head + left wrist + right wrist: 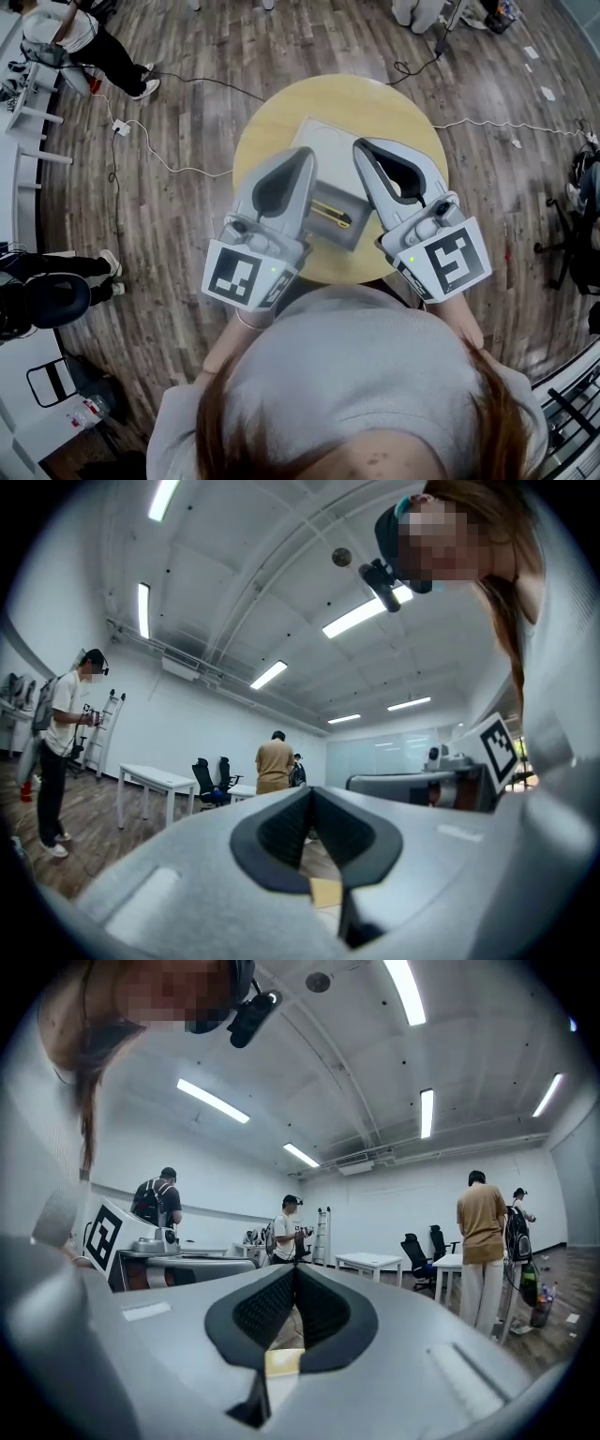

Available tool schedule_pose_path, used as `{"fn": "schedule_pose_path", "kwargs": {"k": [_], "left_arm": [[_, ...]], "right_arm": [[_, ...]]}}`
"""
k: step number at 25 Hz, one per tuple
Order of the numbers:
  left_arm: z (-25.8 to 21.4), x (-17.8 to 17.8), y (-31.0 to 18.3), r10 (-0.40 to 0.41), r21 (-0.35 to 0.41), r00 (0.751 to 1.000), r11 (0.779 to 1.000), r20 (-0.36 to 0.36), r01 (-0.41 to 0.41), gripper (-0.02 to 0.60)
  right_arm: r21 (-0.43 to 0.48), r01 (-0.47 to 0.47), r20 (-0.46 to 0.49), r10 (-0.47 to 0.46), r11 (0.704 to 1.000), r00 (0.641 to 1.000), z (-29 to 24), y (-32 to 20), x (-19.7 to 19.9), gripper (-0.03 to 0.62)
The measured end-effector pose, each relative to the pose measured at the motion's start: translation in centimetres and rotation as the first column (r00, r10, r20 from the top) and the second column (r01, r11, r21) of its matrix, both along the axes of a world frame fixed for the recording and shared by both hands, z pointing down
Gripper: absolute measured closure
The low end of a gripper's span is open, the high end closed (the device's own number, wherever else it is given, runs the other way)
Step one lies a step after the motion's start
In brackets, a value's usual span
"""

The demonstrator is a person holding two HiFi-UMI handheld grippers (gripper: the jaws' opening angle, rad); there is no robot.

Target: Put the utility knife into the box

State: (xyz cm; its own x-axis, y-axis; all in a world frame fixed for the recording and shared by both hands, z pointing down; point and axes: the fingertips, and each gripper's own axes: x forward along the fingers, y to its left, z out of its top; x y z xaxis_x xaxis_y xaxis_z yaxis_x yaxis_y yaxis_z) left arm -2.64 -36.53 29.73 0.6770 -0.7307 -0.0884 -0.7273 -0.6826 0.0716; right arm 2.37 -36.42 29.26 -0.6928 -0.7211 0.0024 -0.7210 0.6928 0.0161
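- The operator's head and shoulders (356,375) fill the 6 o'clock edge of the head view and cut off both forearms.
- The left gripper (307,152) is held level, jaws fully together with nothing between them. The left gripper view confirms the pads meeting at the tip (311,791).
- The right gripper (360,145) is likewise closed and empty. The right gripper view shows its pads in contact (295,1269).
- The utility knife (333,214) lies inside the box (343,236), visible in the gap between the two grippers. Judged from this, placement is complete.
- The box sits on the round table (394,103), offset from centre toward 6 o'clock, close to the operator.
- Hazard: either gripper could strike a box wall if lowered, because both hang above its 9 and 3 o'clock sides. The box could then slide toward the near table edge.
- Hazard: whether the blade is retracted cannot be made out. An exposed blade could snag on later handling.
- Hidden: the grippers cover both long sides of the box and part of the knife, so whether it rests flat cannot be told. The pale panel at the box's 12 o'clock side may be an open lid, but this is not certain.
- Both gripper views face the room, showing only a sliver of table.
- Beyond the table, a cable (187,169) trails across the floor (187,94) at 9 o'clock.
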Motion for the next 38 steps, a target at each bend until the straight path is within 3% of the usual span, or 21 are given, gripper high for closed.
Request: {"fn": "schedule_pose_path", "kwargs": {"k": [11,20,30,38], "left_arm": [[0.4,0.4,1.6,-0.048,0.025,0.999,0.999,0.009,0.048,0.58],[-1.5,0.2,6.4,-0.046,0.075,0.999,0.996,0.005,0.045,0.58],[-2.3,-3.0,18.1,-0.052,0.102,0.999,0.994,0.01,0.05,0.58],[-2.7,-4.1,30.0,0.014,0.103,1.0,0.995,0.025,-0.016,0.58]], "right_arm": [[0.031,0.071,0.051,-0.072,0.997,0.996,-0.4,2.2,0.8,0.591],[0.087,0.09,0.061,-0.095,0.992,0.994,-2.5,7.0,0.4,0.591],[0.107,0.053,0.053,-0.059,0.993,0.997,-2.7,18.6,-1.6,0.591],[0.086,-0.009,0.048,0.004,0.996,0.999,-2.2,30.2,-3.3,0.591]]}}
